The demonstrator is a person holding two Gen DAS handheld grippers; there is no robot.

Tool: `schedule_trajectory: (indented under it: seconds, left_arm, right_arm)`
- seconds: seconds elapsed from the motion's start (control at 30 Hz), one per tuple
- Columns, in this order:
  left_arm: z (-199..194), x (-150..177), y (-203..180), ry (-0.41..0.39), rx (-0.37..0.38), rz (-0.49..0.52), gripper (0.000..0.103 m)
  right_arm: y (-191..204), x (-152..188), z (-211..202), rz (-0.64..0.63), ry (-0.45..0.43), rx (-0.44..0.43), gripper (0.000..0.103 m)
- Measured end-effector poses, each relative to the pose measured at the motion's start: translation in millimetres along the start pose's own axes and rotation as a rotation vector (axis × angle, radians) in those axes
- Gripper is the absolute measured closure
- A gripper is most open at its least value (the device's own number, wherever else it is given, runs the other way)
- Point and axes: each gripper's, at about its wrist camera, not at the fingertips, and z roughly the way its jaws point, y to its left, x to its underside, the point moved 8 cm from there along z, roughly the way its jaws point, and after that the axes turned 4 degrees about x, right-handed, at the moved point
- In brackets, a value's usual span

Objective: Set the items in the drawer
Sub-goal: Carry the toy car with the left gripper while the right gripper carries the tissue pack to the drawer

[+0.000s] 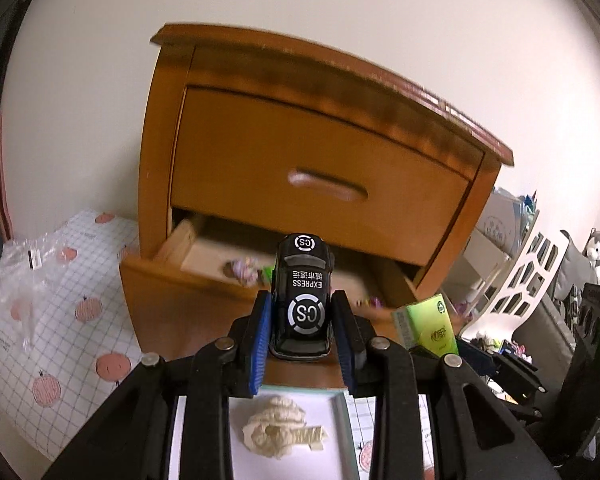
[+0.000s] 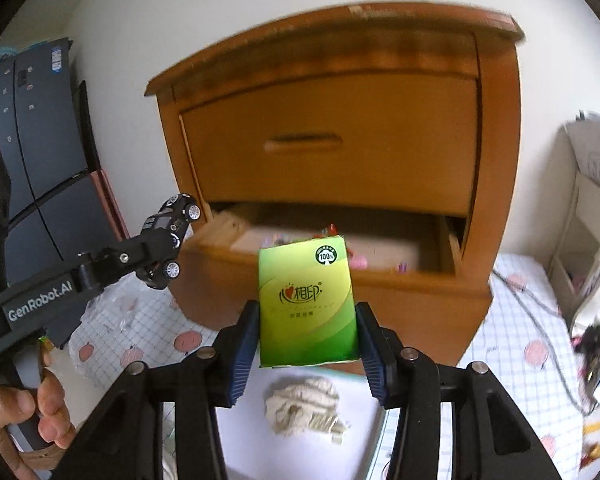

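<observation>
The wooden nightstand (image 1: 320,152) is serving as the landmark here. Its lower drawer (image 2: 340,268) is standing pulled out, its front lip projecting toward the cameras, while the upper drawer (image 2: 332,140) above it is sitting closed, so the opening between the upper drawer's bottom edge and the lower drawer's front rim is giving only a shallow slot of room. Small colourful bits are lying blurred inside the open drawer.

The left tool (image 1: 302,320) is gripping a black toy car (image 1: 303,300) between its blue pads, nose pointing toward the nightstand, in front of the open drawer's front rim and toward its left half. In the right wrist view, this car is hanging just off the drawer's left front corner, apart from the wood.

The right tool (image 2: 308,336) is clamping a green tissue pack (image 2: 308,304) upright, in front of the drawer's front rim near its middle.

Below both tools, in front of the nightstand, a beige lumpy object (image 2: 304,404) is lying on a white tray (image 1: 204,432). A checked cloth with peach prints (image 1: 72,312) is spreading on both sides of the nightstand's foot.
</observation>
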Motion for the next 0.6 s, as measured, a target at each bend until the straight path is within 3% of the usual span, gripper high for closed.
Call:
schedule_trajectory:
  seconds: [0.37, 0.6]
  left_arm:
    - [-0.7, -52.7, -5.5, -0.058, -0.002, 0.035, 0.072]
    - [15.5, -57.4, -7.1, -0.041, -0.01, 0.054, 0.072]
  right_arm:
    - [-10.2, -51.3, 10.9, -0.006, -0.021, 0.019, 0.053]
    - [-15.2, -61.7, 23.8, -0.023, -0.002, 0.035, 0.053]
